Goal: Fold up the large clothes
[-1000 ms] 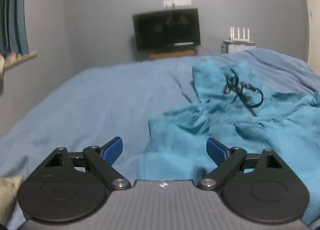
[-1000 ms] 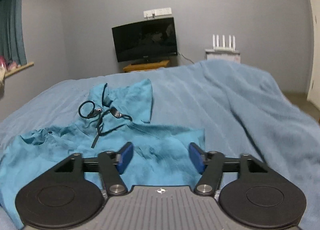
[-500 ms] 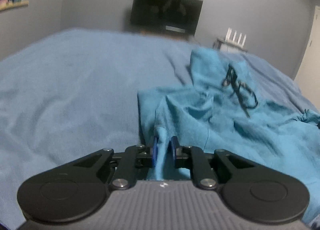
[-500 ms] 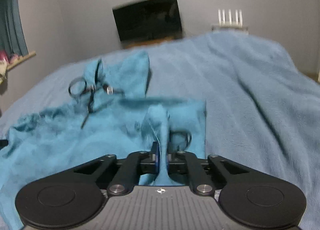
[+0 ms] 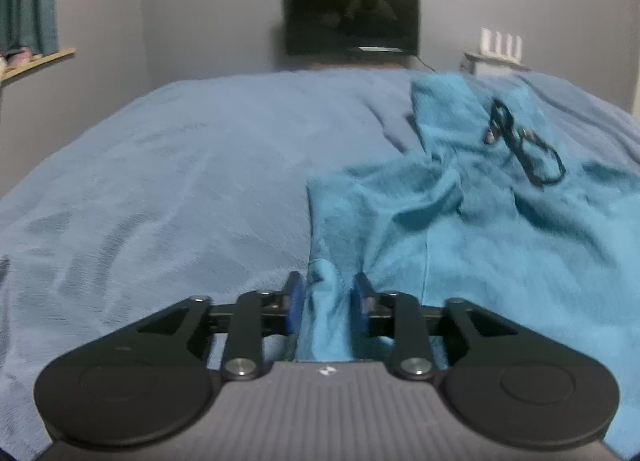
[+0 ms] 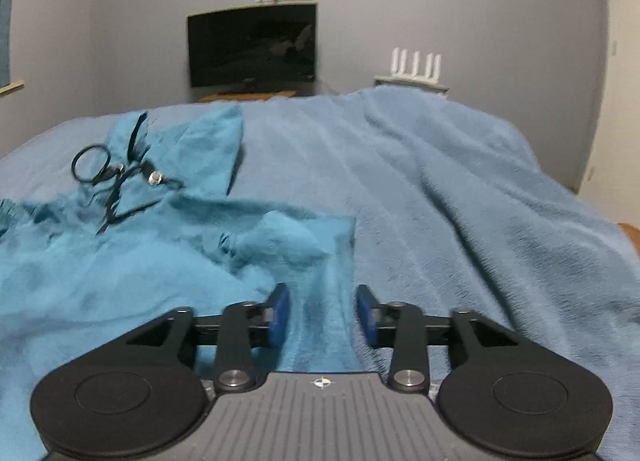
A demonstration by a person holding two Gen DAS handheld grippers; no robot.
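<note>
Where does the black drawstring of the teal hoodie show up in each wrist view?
Left wrist view: the black drawstring lies upper right, on the teal hoodie.
Right wrist view: the drawstring lies upper left, looped near the hood.
Shared landmark: the dark television on the far wall, top centre in both.

One teal hoodie, one blue blanket, one television, one router
</note>
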